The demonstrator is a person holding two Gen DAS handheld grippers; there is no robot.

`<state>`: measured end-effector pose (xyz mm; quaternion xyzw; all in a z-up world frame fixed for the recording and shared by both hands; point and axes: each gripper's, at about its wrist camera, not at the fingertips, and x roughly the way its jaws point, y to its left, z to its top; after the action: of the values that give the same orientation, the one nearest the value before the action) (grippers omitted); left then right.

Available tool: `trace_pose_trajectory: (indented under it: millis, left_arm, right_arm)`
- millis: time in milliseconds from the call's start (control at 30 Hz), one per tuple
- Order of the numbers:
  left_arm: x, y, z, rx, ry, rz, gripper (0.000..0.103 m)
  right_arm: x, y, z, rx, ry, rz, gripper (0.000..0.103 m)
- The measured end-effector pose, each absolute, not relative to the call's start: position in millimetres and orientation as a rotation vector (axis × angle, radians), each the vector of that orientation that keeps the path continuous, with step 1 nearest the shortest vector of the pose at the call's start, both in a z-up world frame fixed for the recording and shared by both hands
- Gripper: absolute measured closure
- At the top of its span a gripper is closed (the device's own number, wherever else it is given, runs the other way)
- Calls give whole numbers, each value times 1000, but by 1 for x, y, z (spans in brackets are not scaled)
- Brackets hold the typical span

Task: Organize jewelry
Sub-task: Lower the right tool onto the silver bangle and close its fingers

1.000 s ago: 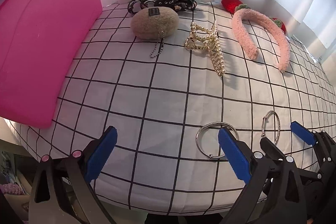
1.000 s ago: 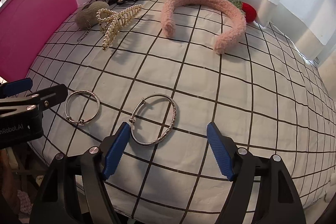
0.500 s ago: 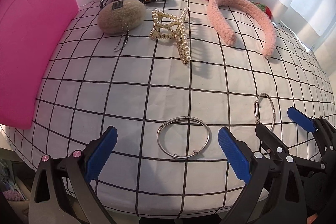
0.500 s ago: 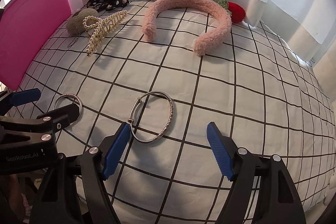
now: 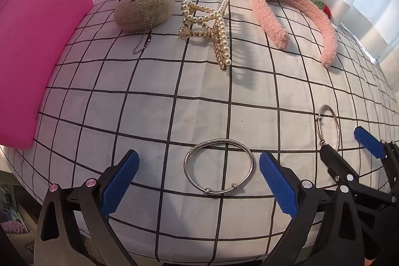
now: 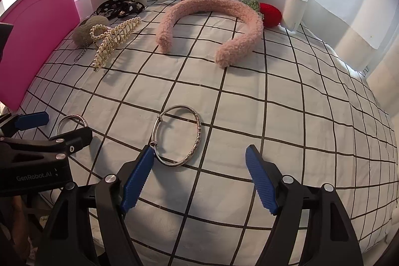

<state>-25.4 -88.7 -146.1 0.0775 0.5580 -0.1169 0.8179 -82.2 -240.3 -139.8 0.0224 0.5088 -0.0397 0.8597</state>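
On the checked surface (image 5: 154, 101), both bangles (image 5: 219, 166) (image 6: 178, 136) lie loose, each between a gripper's (image 5: 198, 181) (image 6: 199, 181) spread fingers. Nothing is gathered yet. Sorting looks barely begun.

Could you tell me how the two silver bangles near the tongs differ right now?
The left bangle lies centred between the open left tongs; the right bangle sits off-centre, close to one finger of the open right tongs. The right bangle shows an engraved band; the left bangle's engraving looks fainter. Both are silver and lie flat on the tablecloth.

The right hand-held gripper (image 6: 199, 178) hangs wide open at lower centre, its left pad touching a silver bangle (image 6: 178, 138).
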Motion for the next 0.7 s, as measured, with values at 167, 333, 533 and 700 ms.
trace_pose_trajectory:
  millis: [167, 333, 533, 700]
  left_arm:
    - [-26, -86, -148, 153, 1172, -246, 5]
    - [-29, -85, -148, 146, 1134, -244, 5]
    - [-33, -83, -148, 143, 1123, -245, 5]
    - [-36, -83, -146, 146, 1110, -248, 5]
  right_arm:
    - [-80, -241, -140, 52, 1067, -90, 31]
    - [-76, -241, -140, 59, 1074, -100, 30]
    - [-75, -244, -143, 60, 1069, -107, 23]
    - [-76, -245, -143, 53, 1057, -109, 22]
